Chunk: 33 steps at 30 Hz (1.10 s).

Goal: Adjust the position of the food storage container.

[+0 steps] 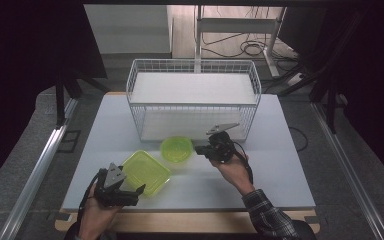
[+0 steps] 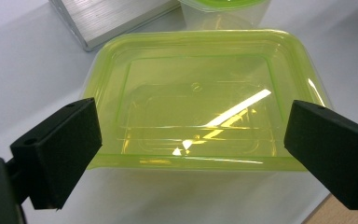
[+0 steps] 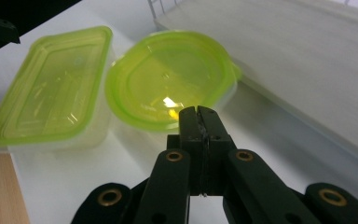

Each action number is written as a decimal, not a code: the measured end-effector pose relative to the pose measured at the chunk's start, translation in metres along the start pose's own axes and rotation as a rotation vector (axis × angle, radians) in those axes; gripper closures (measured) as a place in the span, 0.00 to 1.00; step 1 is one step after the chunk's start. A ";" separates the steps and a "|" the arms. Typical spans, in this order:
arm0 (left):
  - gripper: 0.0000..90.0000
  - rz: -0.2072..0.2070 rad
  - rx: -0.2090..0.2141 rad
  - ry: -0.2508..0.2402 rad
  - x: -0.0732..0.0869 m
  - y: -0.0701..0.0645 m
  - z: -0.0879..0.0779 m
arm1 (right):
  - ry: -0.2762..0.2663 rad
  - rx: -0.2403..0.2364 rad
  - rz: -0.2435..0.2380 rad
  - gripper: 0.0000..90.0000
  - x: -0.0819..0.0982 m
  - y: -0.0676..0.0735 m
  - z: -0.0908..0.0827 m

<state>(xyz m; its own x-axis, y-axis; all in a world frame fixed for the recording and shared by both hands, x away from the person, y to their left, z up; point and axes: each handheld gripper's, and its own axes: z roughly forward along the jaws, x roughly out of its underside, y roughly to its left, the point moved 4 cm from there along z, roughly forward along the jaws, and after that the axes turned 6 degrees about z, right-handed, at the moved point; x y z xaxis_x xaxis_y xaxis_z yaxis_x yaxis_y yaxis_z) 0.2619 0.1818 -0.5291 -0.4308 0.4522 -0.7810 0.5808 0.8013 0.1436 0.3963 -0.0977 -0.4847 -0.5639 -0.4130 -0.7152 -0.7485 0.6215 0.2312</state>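
From above: left tool (image 1: 130, 192) low at the desk's (image 1: 280, 165) near edge, tips just beside the near corner of the rectangular green container (image 1: 145, 171). Right tool (image 1: 200, 148) close by the round green container (image 1: 176, 148), right at the foot of the wire basket (image 1: 192, 97).

Over to the left tool's view: jaws spread wide, one either side of the rectangular container (image 2: 196, 100), near rim between them, pads not touching, nothing gripped. Lid on, glare across it. Slice of the round one (image 2: 223, 11) up top.

Now the right tool's view: jaws (image 3: 199, 122) pressed flat together, nothing between, tips just in front of the round container's (image 3: 168, 81) rim; contact with it hard to tell. Rectangular one (image 3: 49, 86) alongside, the two just beside each other.
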 end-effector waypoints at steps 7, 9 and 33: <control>0.04 0.004 -0.005 0.003 0.001 0.001 0.000 | 0.020 -0.027 -0.057 0.99 -0.014 0.011 0.022; 0.04 0.007 -0.008 0.006 0.001 0.001 0.000 | 0.026 -0.037 -0.070 0.99 -0.017 0.016 0.029; 0.05 0.032 -0.017 0.024 0.001 -0.001 0.001 | 0.122 -0.083 -0.192 0.99 -0.052 0.063 0.117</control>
<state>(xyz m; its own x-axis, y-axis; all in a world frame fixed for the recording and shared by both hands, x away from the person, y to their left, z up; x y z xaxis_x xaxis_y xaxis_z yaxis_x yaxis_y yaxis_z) 0.2612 0.1813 -0.5304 -0.4288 0.4870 -0.7609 0.5826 0.7928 0.1790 0.4194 0.0409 -0.5102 -0.4425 -0.5990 -0.6674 -0.8693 0.4692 0.1553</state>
